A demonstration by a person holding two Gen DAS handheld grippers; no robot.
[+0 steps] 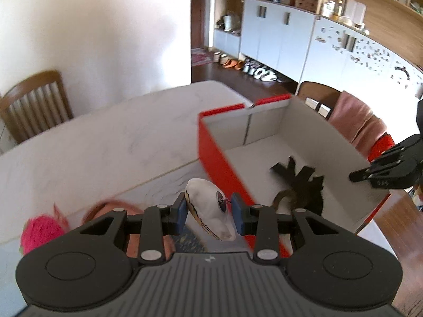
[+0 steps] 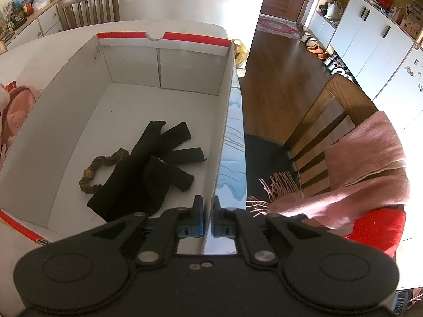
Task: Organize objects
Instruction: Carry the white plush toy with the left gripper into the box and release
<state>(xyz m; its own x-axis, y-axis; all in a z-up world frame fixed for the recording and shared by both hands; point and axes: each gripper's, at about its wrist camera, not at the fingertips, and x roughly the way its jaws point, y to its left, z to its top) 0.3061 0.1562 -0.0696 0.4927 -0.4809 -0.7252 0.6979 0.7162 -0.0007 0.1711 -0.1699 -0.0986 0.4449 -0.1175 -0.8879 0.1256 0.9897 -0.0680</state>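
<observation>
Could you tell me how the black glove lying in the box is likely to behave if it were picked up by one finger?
The black glove looks like soft knit, its fingers splayed unevenly, so it would probably droop limply. It seems light for its size. It partly overlaps the brown beaded bracelet, which may be dragged along the box floor.

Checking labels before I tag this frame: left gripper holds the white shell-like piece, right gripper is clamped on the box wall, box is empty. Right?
Not quite: the box is not empty. The right wrist view shows black gloves and a brown beaded bracelet on its floor. The rest stands: the left gripper holds the white shell-like piece, and the right gripper is clamped on the box wall.
</observation>
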